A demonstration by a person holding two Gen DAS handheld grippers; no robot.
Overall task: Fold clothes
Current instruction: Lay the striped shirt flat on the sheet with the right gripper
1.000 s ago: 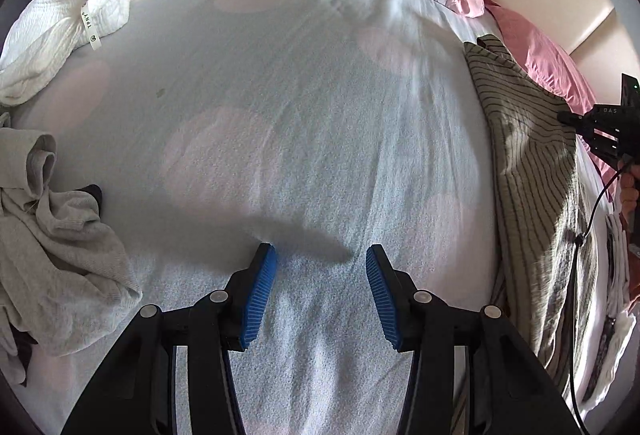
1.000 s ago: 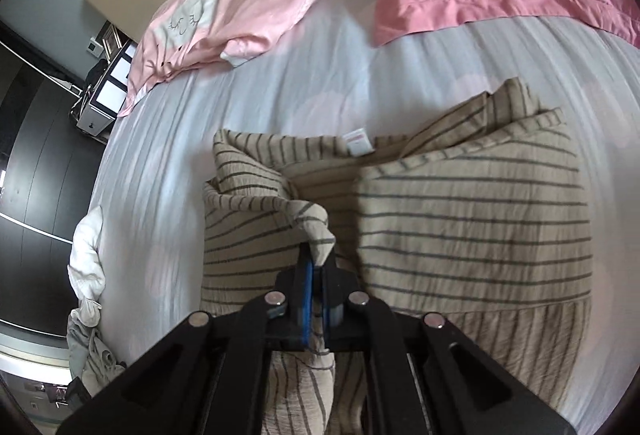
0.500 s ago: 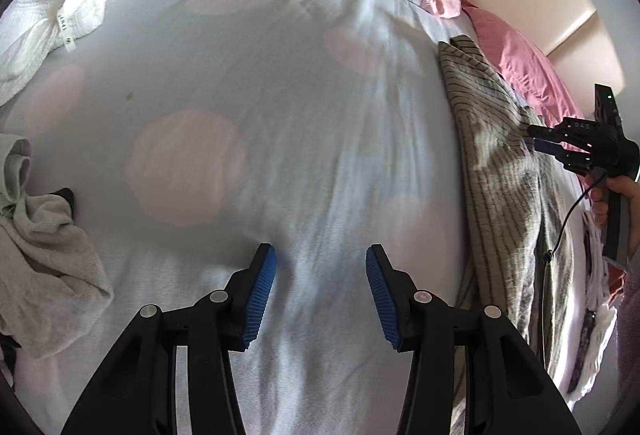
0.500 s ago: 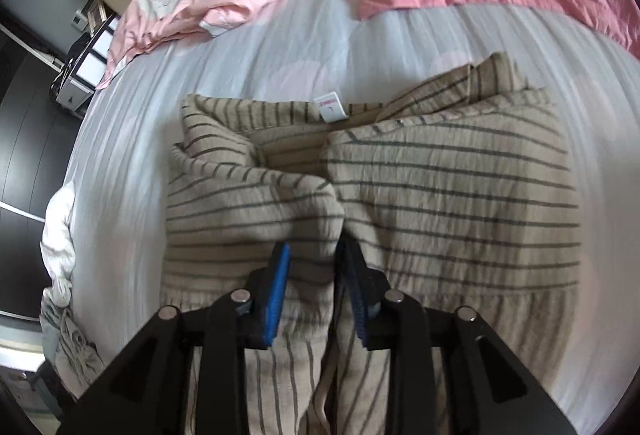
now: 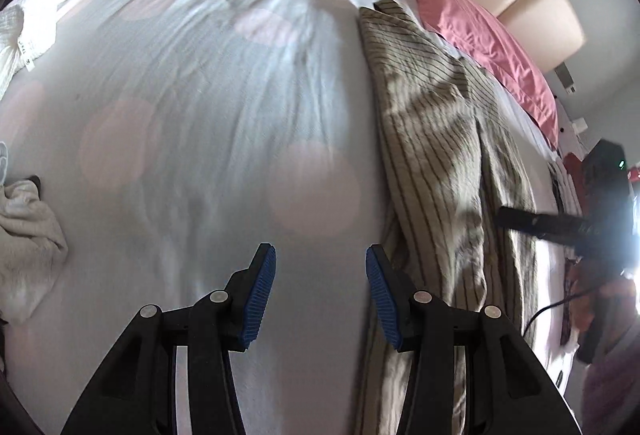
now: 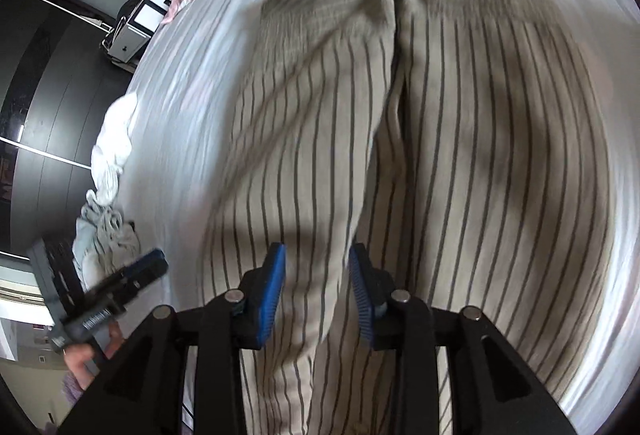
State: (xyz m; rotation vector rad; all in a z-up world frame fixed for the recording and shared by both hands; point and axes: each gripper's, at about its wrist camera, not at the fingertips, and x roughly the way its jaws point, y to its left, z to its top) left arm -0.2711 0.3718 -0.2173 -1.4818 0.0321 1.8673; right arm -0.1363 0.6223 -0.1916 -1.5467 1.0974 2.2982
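Right gripper has let go — a second ago its fingers were clamped on a bunched fold of the striped shirt, half a second ago they were parting, now they stand apart with a ridge of cloth running up between them, not pinched. The view is blurred and sits lower over the hem end, so the gripper looks to be travelling down the shirt. The shirt lies on the bed, both sides folded in to a centre seam, collar end toward the pink pillows. Judgement: side folds are laid; a crosswise fold probably remains. Left gripper hovers wide open over bare sheet, empty, and has drifted closer to the shirt's edge. Other garments — a white one, a grey one — sit crumpled at the far side.
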